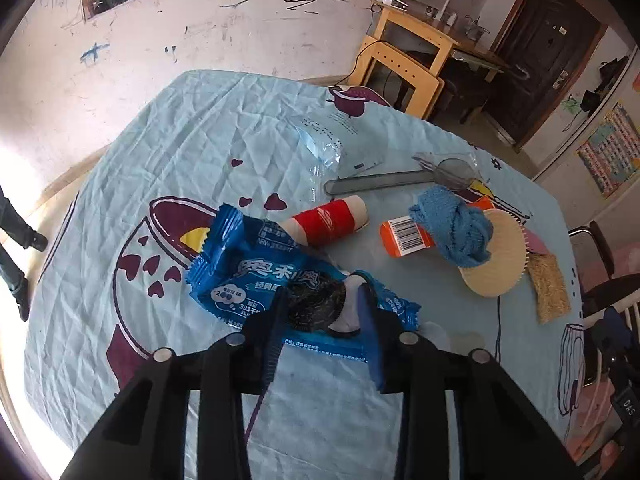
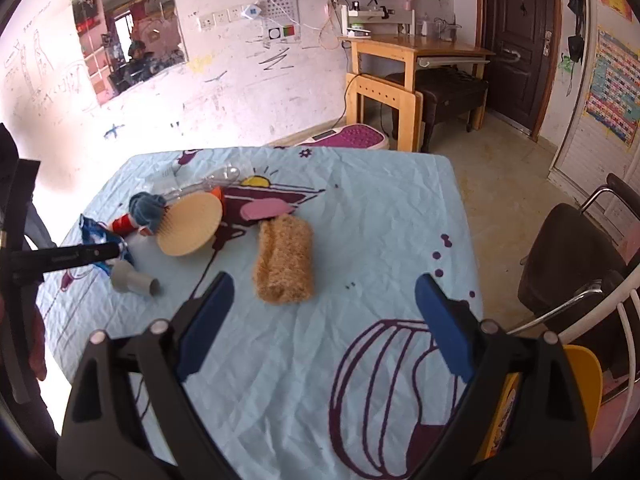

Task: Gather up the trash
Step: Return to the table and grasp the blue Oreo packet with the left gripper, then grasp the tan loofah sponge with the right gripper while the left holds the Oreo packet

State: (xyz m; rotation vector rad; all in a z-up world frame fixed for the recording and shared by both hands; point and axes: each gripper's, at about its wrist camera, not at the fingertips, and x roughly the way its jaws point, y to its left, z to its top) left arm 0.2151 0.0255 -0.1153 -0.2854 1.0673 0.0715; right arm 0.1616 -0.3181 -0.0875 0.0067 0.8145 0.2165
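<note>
A blue Oreo wrapper (image 1: 256,276) lies crumpled on the light blue tablecloth (image 1: 180,152). My left gripper (image 1: 324,304) has its fingers on either side of the wrapper's near end, closed against it. In the right wrist view the wrapper (image 2: 94,236) shows at the far left with the left gripper on it. A clear plastic wrapper (image 1: 320,140) lies further back. My right gripper (image 2: 324,292) is open and empty above the cloth, near a tan loofah sponge (image 2: 285,260).
On the table lie a red thread spool (image 1: 328,220), an orange tube with a barcode (image 1: 404,236), a blue knitted cloth (image 1: 456,224), a beige round fan-like disc (image 1: 496,256), a mesh strainer (image 1: 400,180) and a grey cardboard tube (image 2: 134,278). Chairs (image 2: 572,264) stand at the right.
</note>
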